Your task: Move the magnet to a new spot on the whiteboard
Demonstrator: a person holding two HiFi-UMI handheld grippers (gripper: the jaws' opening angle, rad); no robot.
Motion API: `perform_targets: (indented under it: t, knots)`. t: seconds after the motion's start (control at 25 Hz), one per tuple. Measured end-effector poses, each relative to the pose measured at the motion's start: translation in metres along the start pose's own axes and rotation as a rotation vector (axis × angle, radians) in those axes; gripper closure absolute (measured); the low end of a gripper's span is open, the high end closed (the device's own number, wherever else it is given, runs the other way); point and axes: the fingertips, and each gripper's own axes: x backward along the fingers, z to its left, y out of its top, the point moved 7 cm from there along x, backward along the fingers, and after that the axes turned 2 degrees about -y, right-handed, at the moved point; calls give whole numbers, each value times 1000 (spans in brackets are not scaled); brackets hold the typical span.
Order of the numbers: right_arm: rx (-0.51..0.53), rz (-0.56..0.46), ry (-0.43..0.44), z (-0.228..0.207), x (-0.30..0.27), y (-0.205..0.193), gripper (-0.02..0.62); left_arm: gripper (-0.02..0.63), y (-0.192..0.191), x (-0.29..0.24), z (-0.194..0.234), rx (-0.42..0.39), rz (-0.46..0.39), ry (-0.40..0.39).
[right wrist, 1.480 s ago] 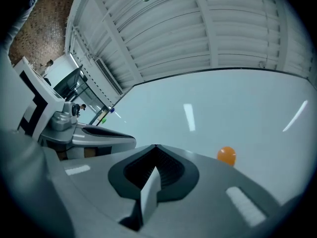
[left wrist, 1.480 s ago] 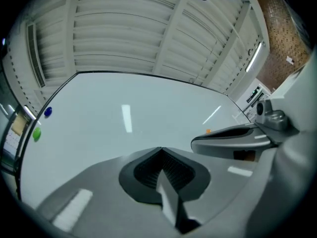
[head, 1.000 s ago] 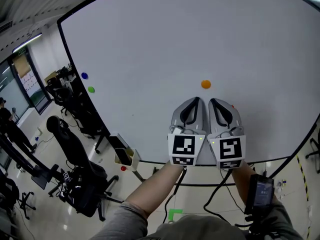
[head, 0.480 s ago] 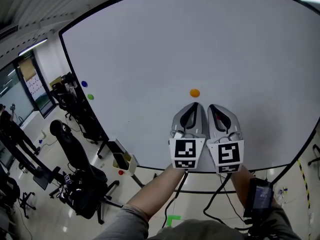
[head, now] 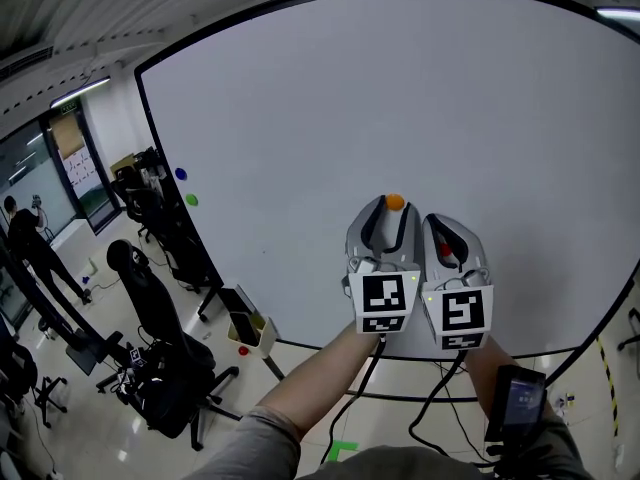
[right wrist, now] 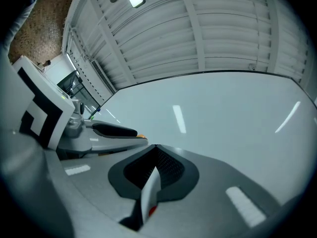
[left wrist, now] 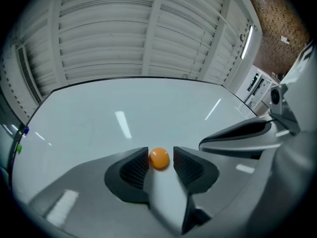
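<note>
A small orange magnet (head: 395,201) sticks to the big whiteboard (head: 400,88). My left gripper (head: 388,218) points at the board with its tips on either side of the magnet. In the left gripper view the magnet (left wrist: 159,158) sits between the two ribbed pads (left wrist: 136,168). The jaws are opening, and a narrow gap shows beside the right pad. My left gripper (left wrist: 161,161) does not press on it. Just to the right, my right gripper (head: 447,240) is held beside it. In its own view the right gripper (right wrist: 155,148) is shut with nothing in it.
A blue magnet (head: 181,173) and a green magnet (head: 191,199) sit near the board's left edge. A holder (head: 248,326) hangs at the lower left corner. Office chairs (head: 150,298) and a person (head: 30,253) stand on the floor to the left.
Both grippers rose toward the orange magnet, which was apart above them. The left gripper's tips now flank it, and its jaws have parted.
</note>
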Motion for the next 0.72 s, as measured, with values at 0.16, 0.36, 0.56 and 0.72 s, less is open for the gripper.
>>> perform_targets:
  t: [0.16, 0.36, 0.56, 0.72]
  knots:
    - [-2, -16, 9, -3, 1, 6, 589, 492, 0, -1, -1, -25, 5, 27]
    - [-19, -26, 34, -11, 2, 6, 589, 486, 4, -4, -4, -21, 9, 28]
    - [-37, -34, 70, -11, 2, 4, 589, 486, 2, -1, -7, -2, 37, 34]
    - [-39, -36, 89, -4, -2, 8, 589, 486, 0, 6, 3, 34, 64, 46]
